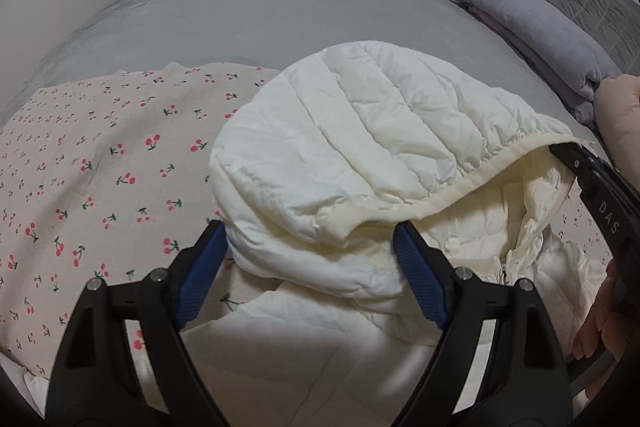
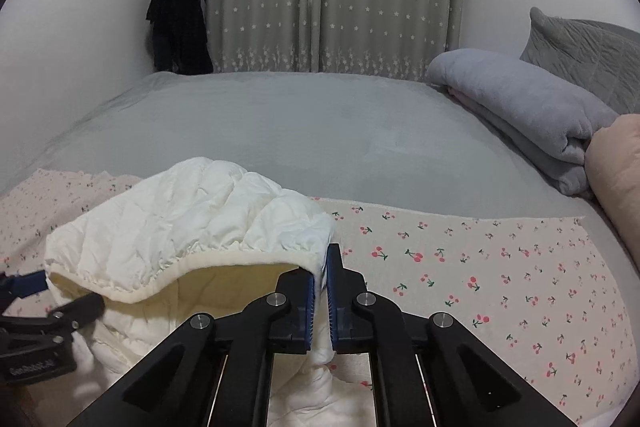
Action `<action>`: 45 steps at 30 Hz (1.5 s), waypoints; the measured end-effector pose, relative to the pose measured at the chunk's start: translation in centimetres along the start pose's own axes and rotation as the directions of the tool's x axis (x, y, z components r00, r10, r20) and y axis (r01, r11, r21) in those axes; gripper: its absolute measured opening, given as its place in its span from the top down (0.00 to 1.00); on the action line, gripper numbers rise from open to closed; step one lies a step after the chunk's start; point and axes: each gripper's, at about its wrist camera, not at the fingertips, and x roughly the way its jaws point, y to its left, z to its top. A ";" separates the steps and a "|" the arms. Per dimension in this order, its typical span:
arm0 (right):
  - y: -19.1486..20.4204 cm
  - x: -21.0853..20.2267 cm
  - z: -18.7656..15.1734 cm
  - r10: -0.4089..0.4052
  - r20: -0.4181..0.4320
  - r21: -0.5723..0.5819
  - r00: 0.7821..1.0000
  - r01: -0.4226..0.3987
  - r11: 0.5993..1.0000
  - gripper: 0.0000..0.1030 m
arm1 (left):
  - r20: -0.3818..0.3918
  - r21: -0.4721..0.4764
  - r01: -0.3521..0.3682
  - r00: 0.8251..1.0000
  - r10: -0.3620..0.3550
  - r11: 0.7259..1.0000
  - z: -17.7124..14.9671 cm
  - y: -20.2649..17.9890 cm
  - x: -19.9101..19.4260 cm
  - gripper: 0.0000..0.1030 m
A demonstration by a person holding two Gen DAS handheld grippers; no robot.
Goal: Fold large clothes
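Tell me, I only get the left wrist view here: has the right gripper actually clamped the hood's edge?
Observer: Yes. The right gripper is shut on the cream trim of the white quilted puffer jacket's hood.
Operator: Anything draped beyond it?
Observer: Only the cherry-print pink sheet, lying flat.
Operator: And what's that dark shape near the curtains?
Observer: Dark clothing hanging from a wall hook, top included.

- Both the left gripper (image 1: 308, 251) and the right gripper (image 2: 320, 291) are built from black arms, fitted with ribbed blue pads and silver screws.
- White lettering is printed on each.
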 end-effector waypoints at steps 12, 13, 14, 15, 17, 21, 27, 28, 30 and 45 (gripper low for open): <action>-1.5 -0.9 -1.2 -0.116 0.015 -0.019 0.993 0.116 0.993 0.96 | 0.130 -0.230 -0.039 0.989 0.070 0.972 0.7 4.8 -0.3 0.80; -1.4 -0.1 -1.5 -0.131 -0.012 -0.034 0.991 0.130 0.991 0.96 | 0.126 -0.229 -0.053 0.989 0.083 0.972 0.7 4.8 0.3 0.80; -1.3 1.0 -2.0 -0.149 -0.055 -0.050 0.987 0.146 0.988 0.96 | 0.109 -0.223 -0.076 0.989 0.103 0.972 0.6 4.8 1.3 0.79; -1.5 2.3 -2.4 -0.154 -0.109 -0.052 0.982 0.149 0.988 0.96 | 0.062 -0.233 -0.078 0.994 0.094 0.969 0.4 5.3 2.8 0.77; -2.4 5.1 -3.2 -0.112 -0.257 -0.020 0.960 0.110 0.994 0.96 | 0.040 -0.280 -0.032 0.998 0.045 0.959 0.2 6.3 3.9 0.74; -2.5 5.8 -3.3 -0.096 -0.302 -0.023 0.949 0.094 0.995 0.94 | 0.028 -0.239 -0.050 0.998 0.059 0.970 0.3 5.5 3.7 0.69; -1.8 3.2 -3.2 0.012 -0.267 -0.058 0.964 -0.028 0.998 0.77 | 0.026 -0.098 -0.063 0.998 0.065 0.993 0.4 3.0 1.7 0.44; -1.9 2.9 -3.2 0.020 -0.271 -0.053 0.962 -0.036 0.998 0.76 | 0.016 -0.100 -0.049 0.999 0.051 0.994 0.4 3.1 1.4 0.41; -2.4 2.2 -3.0 0.040 -0.285 -0.037 0.958 -0.053 0.998 0.67 | -0.014 -0.105 -0.019 1.000 0.017 0.994 0.4 3.5 0.8 0.36; -1.1 -10.6 -2.1 0.155 -0.261 -0.073 0.953 -0.180 0.981 0.25 | 0.057 0.013 0.002 0.998 -0.003 1.000 -4.8 5.4 -15.5 0.15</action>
